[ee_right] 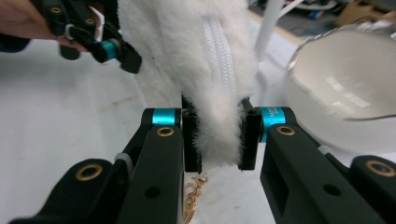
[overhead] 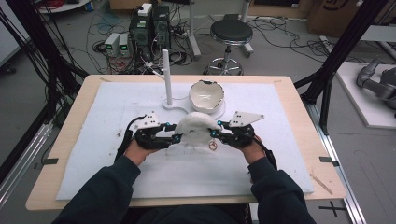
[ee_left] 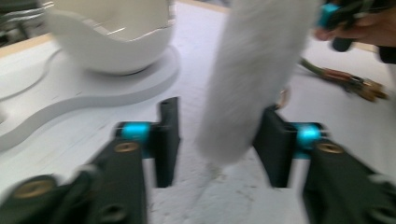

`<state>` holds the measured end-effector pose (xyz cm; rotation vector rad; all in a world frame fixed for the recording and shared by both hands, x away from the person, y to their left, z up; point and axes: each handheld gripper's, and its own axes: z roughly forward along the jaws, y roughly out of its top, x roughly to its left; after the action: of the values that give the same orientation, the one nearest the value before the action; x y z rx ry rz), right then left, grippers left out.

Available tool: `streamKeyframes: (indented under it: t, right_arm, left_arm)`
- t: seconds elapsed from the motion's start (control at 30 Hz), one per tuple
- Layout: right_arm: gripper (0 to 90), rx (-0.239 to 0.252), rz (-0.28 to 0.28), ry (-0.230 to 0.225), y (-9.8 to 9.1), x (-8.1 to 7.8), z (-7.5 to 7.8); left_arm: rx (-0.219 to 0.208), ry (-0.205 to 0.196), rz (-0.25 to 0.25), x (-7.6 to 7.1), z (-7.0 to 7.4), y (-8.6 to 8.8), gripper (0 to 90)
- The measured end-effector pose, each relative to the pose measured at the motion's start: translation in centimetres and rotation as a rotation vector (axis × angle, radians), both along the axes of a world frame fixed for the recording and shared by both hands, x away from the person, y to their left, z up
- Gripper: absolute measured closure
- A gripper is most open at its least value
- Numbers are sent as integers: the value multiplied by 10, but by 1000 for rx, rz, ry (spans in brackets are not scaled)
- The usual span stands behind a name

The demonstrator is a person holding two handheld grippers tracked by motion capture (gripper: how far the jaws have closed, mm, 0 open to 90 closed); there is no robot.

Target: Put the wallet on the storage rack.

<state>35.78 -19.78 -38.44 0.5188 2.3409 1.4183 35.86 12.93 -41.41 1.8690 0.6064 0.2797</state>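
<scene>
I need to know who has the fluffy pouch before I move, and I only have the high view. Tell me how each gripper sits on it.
Observer: The right gripper is shut on the fluffy white pouch, pinching one end across its white zipper.
Operator: Report the left one.
Observer: The left gripper is open; the pouch hangs between its jaws, close to one jaw and clear of the other.
Operator: Tell me what dangles under the pouch.
Observer: A gold clasp hangs just below the right gripper's jaws.
Operator: Check the bowl.
Observer: The white bowl sits on a flat white base, and nothing shows inside it.
</scene>
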Motion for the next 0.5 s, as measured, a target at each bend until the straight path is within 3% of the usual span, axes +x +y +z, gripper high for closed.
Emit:
streamKeyframes:
  t: [0.03,0.07,0.1,0.17,0.2,0.3,0.43,0.47,0.5]
  right_arm:
    - [775,0,0,0,0,0,0]
    - [775,1,-20,-28,-1,1,3]
    - [775,17,-53,-58,-5,6,11]
    - [775,18,-60,-71,-6,9,14]
    - [775,23,-83,-101,-8,17,23]
    - [775,4,-97,-133,-8,26,32]
    - [774,-36,-119,-184,-4,55,55]
    - [774,-36,-119,-184,-4,55,55]
    - [774,-44,-130,-196,-2,68,63]
  left_arm:
    - [-9,9,28,1,0,3,476]
    - [-21,12,63,3,0,7,458]
    - [-32,18,84,4,1,11,406]
    - [-55,23,119,6,1,18,399]
    - [-61,27,132,7,1,21,373]
    - [-68,29,160,9,0,30,372]
    - [-74,32,183,11,0,36,372]
    - [-74,32,186,11,0,37,372]
    - [-78,31,189,11,0,38,372]
